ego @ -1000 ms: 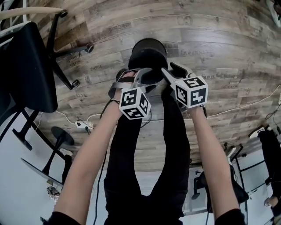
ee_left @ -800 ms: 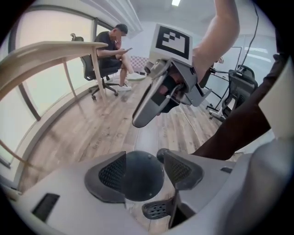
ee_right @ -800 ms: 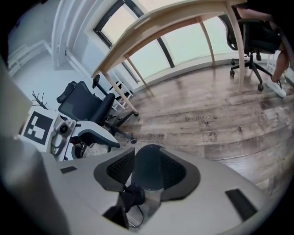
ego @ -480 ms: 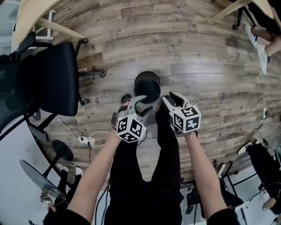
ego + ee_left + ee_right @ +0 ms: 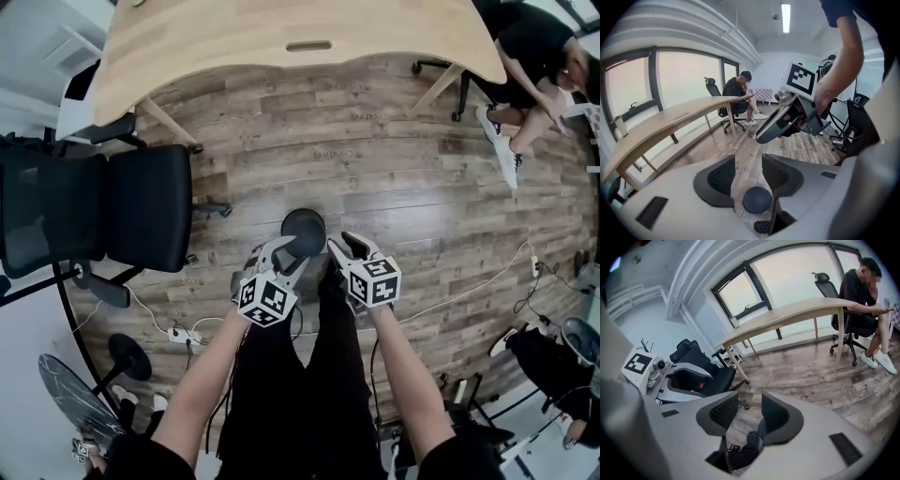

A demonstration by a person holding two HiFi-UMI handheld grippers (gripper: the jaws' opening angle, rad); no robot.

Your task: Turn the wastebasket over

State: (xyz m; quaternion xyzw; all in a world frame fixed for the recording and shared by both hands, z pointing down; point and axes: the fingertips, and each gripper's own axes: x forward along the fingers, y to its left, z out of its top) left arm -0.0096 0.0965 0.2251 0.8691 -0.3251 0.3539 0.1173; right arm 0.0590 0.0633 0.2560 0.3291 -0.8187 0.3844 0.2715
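Note:
The wastebasket (image 5: 304,232) is a black round bin standing on the wooden floor, and its upward face looks flat and closed. Both grippers hang well above it, apart from it. My left gripper (image 5: 289,251) has its jaws closing with nothing between them; in the left gripper view the wastebasket (image 5: 757,199) shows far below through the gap of the left gripper (image 5: 748,171). My right gripper (image 5: 339,244) is open and empty. In the right gripper view the right gripper (image 5: 749,411) frames the floor and a shoe (image 5: 752,439).
A long wooden desk (image 5: 300,37) runs along the top. Black office chairs (image 5: 150,206) stand at the left. A person sits at the upper right (image 5: 530,47). Cables and a power strip (image 5: 178,333) lie on the floor at lower left.
Both grippers have risen away from the wastebasket, which stays on the floor and now looks smaller. The left jaws have narrowed. More of the room has come into view.

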